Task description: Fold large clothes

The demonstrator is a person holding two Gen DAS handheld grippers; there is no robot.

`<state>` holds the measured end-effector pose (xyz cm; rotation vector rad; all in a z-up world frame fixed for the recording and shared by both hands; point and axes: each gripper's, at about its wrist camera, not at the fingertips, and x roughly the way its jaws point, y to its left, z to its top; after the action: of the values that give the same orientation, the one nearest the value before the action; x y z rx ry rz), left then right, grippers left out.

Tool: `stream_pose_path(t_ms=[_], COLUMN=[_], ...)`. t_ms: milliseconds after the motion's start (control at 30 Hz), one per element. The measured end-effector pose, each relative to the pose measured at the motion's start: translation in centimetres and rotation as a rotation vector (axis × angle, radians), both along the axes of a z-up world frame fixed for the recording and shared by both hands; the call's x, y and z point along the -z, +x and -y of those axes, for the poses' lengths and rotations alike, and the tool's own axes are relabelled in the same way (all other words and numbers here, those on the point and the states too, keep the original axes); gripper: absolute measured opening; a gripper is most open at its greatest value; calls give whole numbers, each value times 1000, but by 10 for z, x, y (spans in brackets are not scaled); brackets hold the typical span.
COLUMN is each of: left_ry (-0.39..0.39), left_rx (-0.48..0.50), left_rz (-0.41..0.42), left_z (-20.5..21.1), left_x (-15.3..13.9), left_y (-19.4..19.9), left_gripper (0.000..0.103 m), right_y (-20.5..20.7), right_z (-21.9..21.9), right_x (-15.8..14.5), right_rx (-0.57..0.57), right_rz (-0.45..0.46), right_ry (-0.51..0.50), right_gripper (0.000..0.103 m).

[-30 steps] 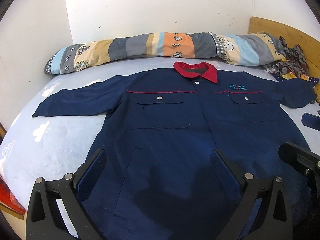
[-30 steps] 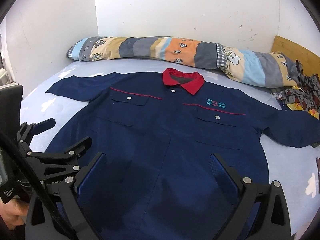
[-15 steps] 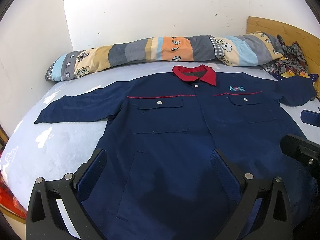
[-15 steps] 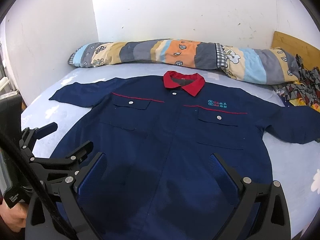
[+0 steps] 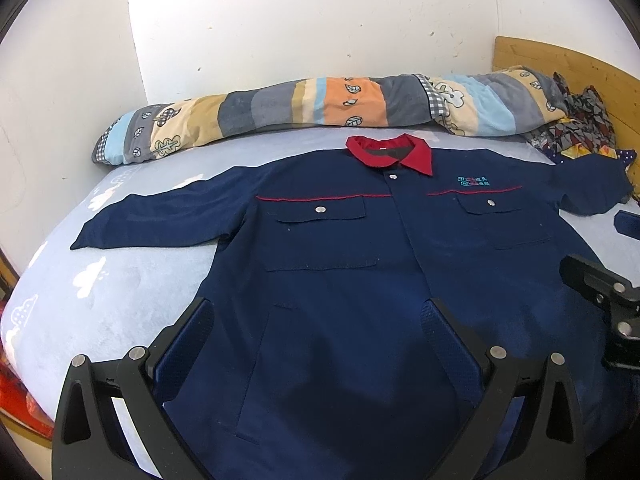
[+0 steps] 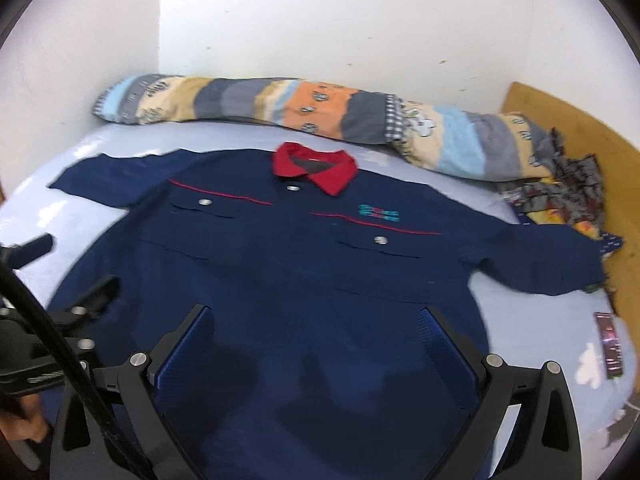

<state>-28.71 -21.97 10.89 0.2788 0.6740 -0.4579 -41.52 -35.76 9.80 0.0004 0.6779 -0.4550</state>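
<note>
A navy work jacket (image 5: 340,264) (image 6: 280,264) with a red collar (image 5: 390,152) (image 6: 314,166) lies flat and face up on the light blue bed (image 5: 120,280), both sleeves spread out sideways. My left gripper (image 5: 318,328) hovers open above the jacket's lower left half, nothing between its fingers. My right gripper (image 6: 316,332) is open too, above the lower middle of the jacket. The other gripper's frame shows at each view's edge. A hand holds a handle at the lower left of the right wrist view.
A long patchwork bolster (image 5: 320,108) (image 6: 320,116) lies along the far wall. A crumpled patterned cloth (image 5: 576,128) (image 6: 560,196) sits by the wooden headboard (image 5: 568,60) at the right. A small dark flat object (image 6: 609,344) lies on the bed at the right.
Both grippers have drawn back and tilted up a little, showing more wall. The right wrist view has swung rightward and is blurred. The jacket has not moved.
</note>
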Motion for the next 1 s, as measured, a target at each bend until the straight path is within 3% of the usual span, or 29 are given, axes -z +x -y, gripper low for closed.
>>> stream_pose_path(t_ms=[167, 1000], left_ry=[8, 15], left_rx=[4, 5], left_rz=[1, -2], left_z=[1, 1], left_x=[2, 3], left_y=[0, 1], left_gripper=[103, 103], right_y=[0, -6], right_z=[3, 4], right_x=[0, -1], right_rx=[34, 51], right_rz=[-17, -9], right_ry=[-44, -72], right_gripper=[103, 103])
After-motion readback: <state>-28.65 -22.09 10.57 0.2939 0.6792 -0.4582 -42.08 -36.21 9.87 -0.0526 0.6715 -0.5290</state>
